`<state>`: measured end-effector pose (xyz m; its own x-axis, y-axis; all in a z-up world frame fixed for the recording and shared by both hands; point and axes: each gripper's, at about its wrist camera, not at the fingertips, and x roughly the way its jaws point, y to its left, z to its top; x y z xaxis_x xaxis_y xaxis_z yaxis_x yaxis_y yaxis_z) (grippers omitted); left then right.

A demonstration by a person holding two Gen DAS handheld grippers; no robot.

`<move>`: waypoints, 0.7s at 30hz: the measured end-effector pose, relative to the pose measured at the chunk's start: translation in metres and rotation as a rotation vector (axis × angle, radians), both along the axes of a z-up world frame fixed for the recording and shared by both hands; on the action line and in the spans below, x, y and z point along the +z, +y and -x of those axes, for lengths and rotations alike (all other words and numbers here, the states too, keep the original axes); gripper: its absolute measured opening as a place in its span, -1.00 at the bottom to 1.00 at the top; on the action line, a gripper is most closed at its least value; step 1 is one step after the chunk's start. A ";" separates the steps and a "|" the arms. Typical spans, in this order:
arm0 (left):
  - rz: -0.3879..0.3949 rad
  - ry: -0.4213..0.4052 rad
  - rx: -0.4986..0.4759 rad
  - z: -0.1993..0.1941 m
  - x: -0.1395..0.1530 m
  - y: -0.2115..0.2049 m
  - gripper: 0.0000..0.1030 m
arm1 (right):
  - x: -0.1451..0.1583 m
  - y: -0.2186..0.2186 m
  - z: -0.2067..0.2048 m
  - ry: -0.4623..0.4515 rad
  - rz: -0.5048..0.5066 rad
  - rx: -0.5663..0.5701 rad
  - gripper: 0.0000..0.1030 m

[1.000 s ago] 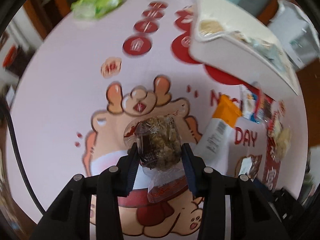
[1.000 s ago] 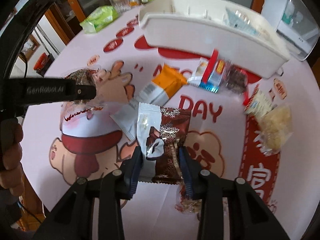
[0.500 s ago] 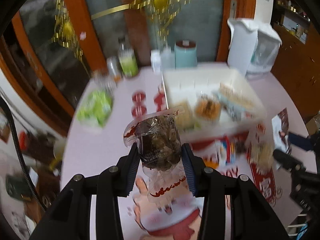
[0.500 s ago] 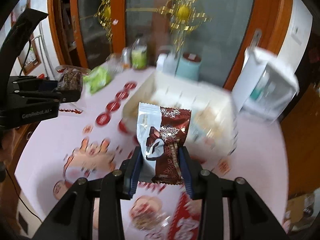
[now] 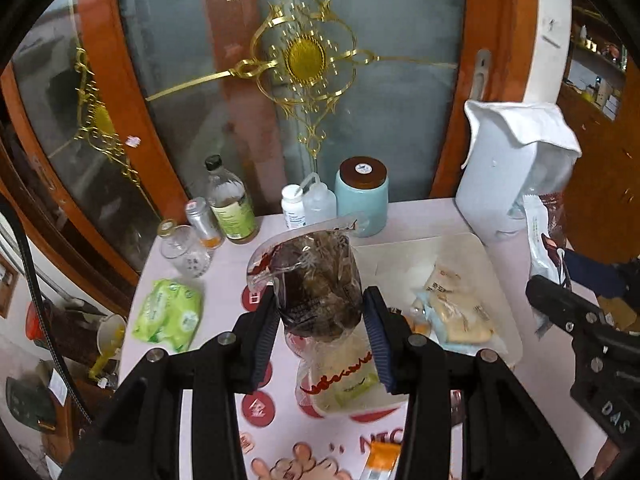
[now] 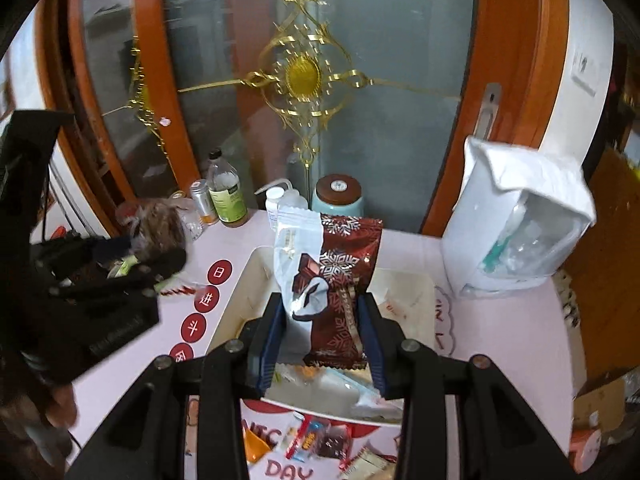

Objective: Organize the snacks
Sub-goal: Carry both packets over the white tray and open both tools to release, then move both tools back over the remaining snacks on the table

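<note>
Black tongs w/ clear snack bag aloft

my right tongs grip a maroon-and-white snowflake snack packet upright above the white tray on the desk. my left tongs, at the left, hold a clear bag of brown snacks.
</note>
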<state>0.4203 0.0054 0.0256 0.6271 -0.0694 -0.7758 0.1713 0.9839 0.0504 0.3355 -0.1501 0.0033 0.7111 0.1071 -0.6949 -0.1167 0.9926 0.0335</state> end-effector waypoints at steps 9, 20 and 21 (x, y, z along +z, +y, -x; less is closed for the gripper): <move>0.006 0.119 0.010 -0.054 -0.078 -0.026 -0.06 | -0.076 -0.003 -0.067 0.175 -0.003 -0.021 -0.25; -0.008 0.186 0.024 -0.067 -0.110 -0.018 0.83 | -0.099 -0.024 -0.082 0.190 -0.063 -0.057 0.57; -0.001 0.184 0.026 -0.066 -0.110 -0.015 0.87 | -0.099 -0.025 -0.080 0.188 -0.068 -0.057 0.57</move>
